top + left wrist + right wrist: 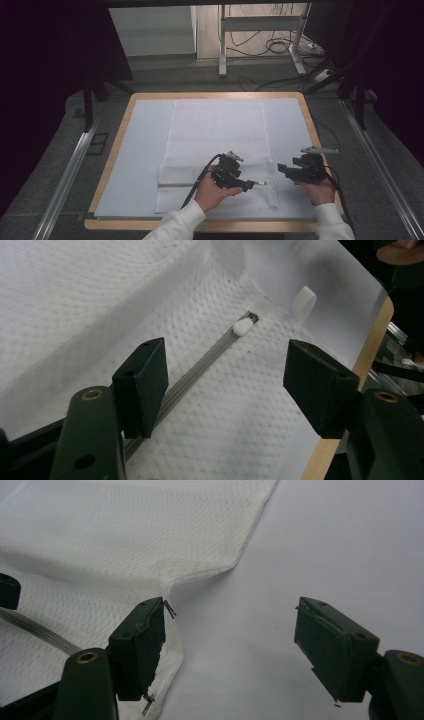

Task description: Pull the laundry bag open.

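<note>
A white mesh fabric cover [217, 130] lies flat on the table, with a grey zipper [200, 367] running across its near part. The white zipper pull [241, 327] sits near the cover's right end, beside a small white tab [303, 302]. My left gripper [252, 185] points right along the zipper. In the left gripper view it [227, 360] stands open, jaws on either side of the zipper line and short of the pull. My right gripper [281, 169] points left at the cover's right edge. It [230, 615] is open, with its left jaw over the fabric's edge [172, 645] and nothing gripped.
A pale sheet [145, 150] covers the wooden table [112, 150]. A dark floor with metal rails [70, 170] surrounds the table. A metal frame [222, 45] and cables [280, 47] stand beyond the far edge. Bare sheet lies left and right of the cover.
</note>
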A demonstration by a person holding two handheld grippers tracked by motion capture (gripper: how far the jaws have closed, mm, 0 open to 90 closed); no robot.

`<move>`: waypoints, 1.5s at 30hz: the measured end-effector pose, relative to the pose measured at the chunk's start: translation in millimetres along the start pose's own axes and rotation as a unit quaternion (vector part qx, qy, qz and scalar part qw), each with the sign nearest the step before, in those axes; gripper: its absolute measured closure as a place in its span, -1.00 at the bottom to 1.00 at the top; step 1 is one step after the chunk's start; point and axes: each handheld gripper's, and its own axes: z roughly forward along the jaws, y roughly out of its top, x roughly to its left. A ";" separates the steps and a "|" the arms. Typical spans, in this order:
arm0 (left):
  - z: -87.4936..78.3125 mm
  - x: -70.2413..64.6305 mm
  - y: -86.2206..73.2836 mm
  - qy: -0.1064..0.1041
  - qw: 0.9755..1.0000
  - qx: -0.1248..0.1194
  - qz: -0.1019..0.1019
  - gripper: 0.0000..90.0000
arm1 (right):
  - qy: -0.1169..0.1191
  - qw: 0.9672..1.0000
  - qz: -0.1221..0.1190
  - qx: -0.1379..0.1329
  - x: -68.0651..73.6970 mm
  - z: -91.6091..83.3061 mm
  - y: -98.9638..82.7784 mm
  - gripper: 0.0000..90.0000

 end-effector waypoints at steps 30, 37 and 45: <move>30.5 -11.2 13.3 -0.016 0.999 0.031 -0.014 -0.11 | 0.005 1.000 -0.004 -0.004 0.1 -0.7 0.1 -0.37; 37.9 -11.2 16.5 -0.016 0.999 0.035 -0.020 -0.05 | 0.010 1.000 0.000 -0.002 -2.2 -0.7 -0.5 -0.34; 46.8 -13.6 17.6 -0.025 0.999 0.043 -0.022 0.07 | 0.008 1.000 0.002 -0.003 -4.1 -1.4 -0.6 -0.33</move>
